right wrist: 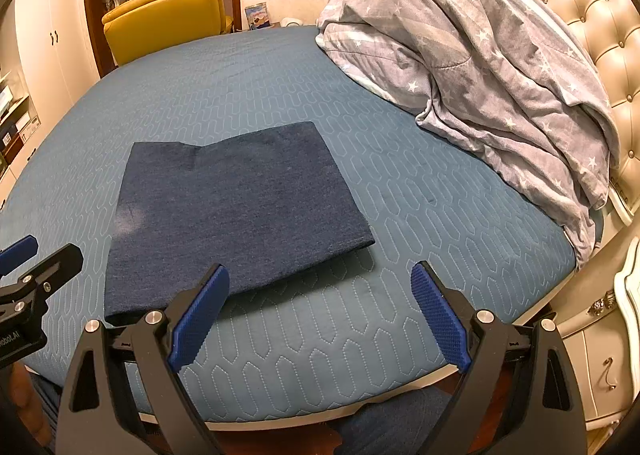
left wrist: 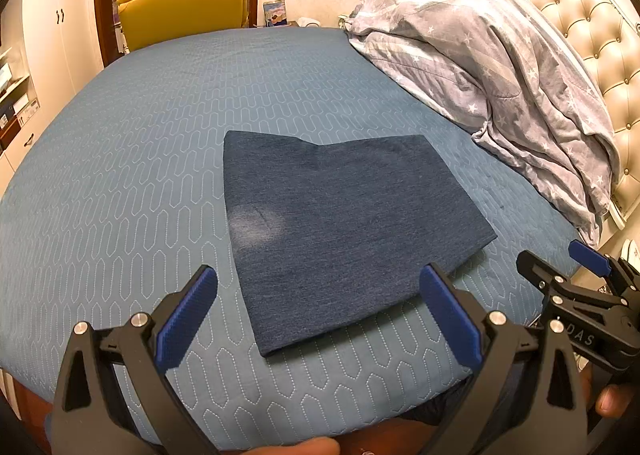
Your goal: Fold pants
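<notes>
While both tools hover spread wide and empty, left tool [left wrist: 318, 315] and right tool [right wrist: 320, 313] near the folded pants [left wrist: 340, 223], pants flat on the bed [left wrist: 140, 143], below the rumpled duvet [left wrist: 500, 67].

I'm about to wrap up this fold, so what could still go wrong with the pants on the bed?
1. The pants lie near the bed's front edge; a nudge from the open left gripper might drag them off.
2. The far edge looks uneven, so another fold may come out crooked.
3. The open right gripper hovers at a corner and could snag it.
</notes>
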